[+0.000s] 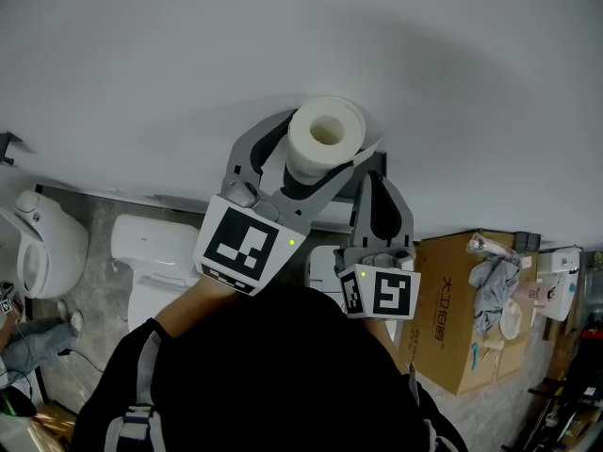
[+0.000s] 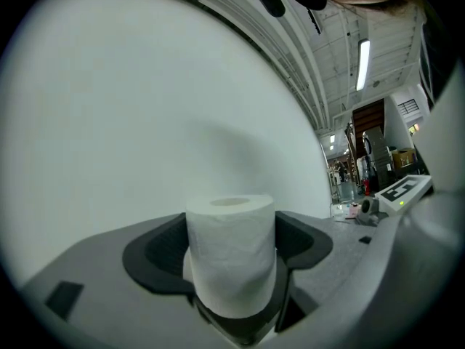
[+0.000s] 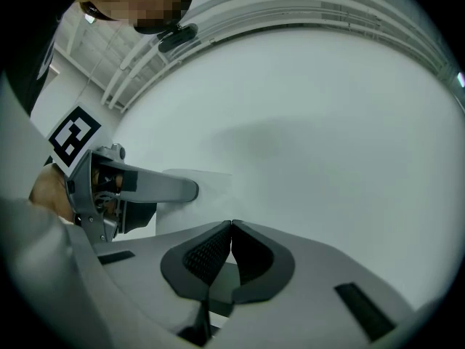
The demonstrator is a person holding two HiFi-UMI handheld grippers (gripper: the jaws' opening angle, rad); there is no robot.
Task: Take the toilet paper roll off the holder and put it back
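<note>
A white toilet paper roll [image 1: 325,137] stands with its hollow core up, close to the pale wall. My left gripper [image 1: 318,158] is shut on it, one dark pad on each side of the roll [image 2: 232,257]. A dark bracket [image 1: 379,162] shows behind the roll against the wall; what holds it is hidden. Just right of and below the roll, my right gripper [image 1: 373,185] is shut with nothing between its pads [image 3: 218,249], which meet. In the right gripper view the roll [image 3: 214,202] sits to the left, behind a finger [image 3: 163,189] of the left gripper.
A white toilet [image 1: 151,262] stands below on the left, with another white fixture [image 1: 42,243] further left. A cardboard box [image 1: 462,318] with cloths and small items on top sits at the lower right. The pale wall [image 1: 283,45] fills the upper view.
</note>
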